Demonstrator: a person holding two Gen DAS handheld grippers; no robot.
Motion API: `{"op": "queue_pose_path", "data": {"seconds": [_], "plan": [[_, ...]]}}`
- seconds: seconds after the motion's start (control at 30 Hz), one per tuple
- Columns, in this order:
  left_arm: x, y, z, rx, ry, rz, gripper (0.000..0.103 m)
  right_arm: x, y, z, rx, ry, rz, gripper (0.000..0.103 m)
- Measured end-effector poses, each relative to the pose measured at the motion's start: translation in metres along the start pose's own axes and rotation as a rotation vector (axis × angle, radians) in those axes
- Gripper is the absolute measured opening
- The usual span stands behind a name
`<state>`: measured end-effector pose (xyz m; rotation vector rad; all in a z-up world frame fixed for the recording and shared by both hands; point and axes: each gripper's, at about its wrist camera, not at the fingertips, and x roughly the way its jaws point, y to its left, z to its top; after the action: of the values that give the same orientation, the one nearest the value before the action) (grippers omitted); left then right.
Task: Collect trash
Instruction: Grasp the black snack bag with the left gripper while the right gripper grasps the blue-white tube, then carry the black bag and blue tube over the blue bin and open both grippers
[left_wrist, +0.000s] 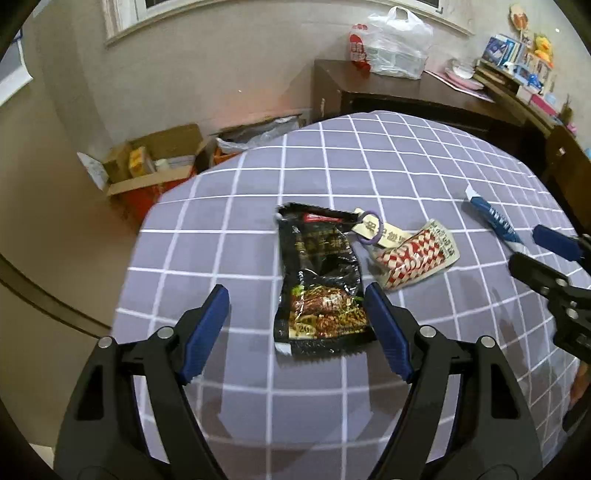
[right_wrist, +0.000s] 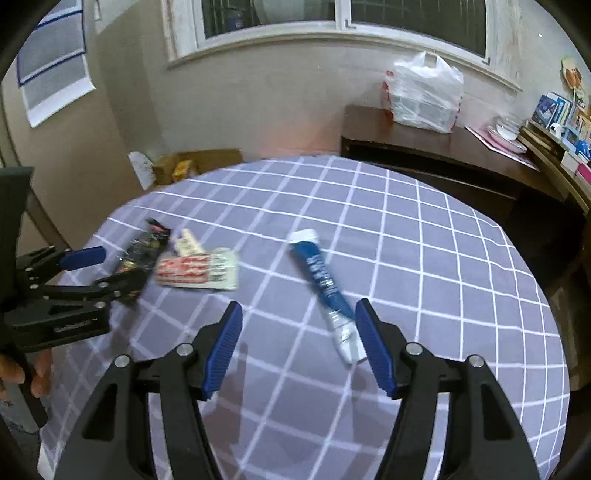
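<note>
Your left gripper (left_wrist: 297, 325) hovers low over the checked worktop (left_wrist: 424, 166), fingers spread and released, the black noodle wrapper (left_wrist: 319, 280) lying flat between them, ready to pinch. Your right gripper (right_wrist: 299, 343), also released, angles down with the blue tube (right_wrist: 323, 284) just inside its right finger.

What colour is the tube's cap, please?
White cap on a blue tube; right wrist view.

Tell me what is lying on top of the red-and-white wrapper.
A beige tag with a purple ring rests on the upper edge of the red-and-white wrapper. The wrapper lies flat on the checked tablecloth, so anything under it is covered.
</note>
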<state>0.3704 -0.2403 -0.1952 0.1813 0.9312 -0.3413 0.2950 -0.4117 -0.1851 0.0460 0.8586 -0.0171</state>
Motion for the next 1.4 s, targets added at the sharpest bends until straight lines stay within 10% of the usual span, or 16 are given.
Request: {"op": "queue_pose_path", "data": {"seconds": [0.13,0.2,0.4,0.5,0.93,1.4], "plan": [[0.009,-0.004,0.004,0.005,-0.011,0.001,0.075,0.022,-0.007,0.009,0.006,0.036,0.005,0.063],[0.009,-0.001,0.006,-0.003,-0.018,-0.007,0.057,0.025,-0.007,0.011,0.002,0.038,0.001,0.061],[0.002,0.003,0.005,0.002,-0.047,0.003,0.018,0.030,0.004,0.012,-0.054,0.047,-0.006,0.013],[-0.008,0.010,0.000,-0.022,-0.066,-0.015,0.012,0.025,0.011,0.010,-0.072,0.044,-0.025,0.010],[-0.097,0.076,-0.052,-0.150,-0.166,-0.025,0.005,-0.050,0.072,0.000,-0.080,-0.046,0.091,0.009],[-0.162,0.201,-0.142,-0.325,-0.231,0.016,0.003,-0.071,0.280,-0.016,-0.271,-0.014,0.344,0.009]]}}
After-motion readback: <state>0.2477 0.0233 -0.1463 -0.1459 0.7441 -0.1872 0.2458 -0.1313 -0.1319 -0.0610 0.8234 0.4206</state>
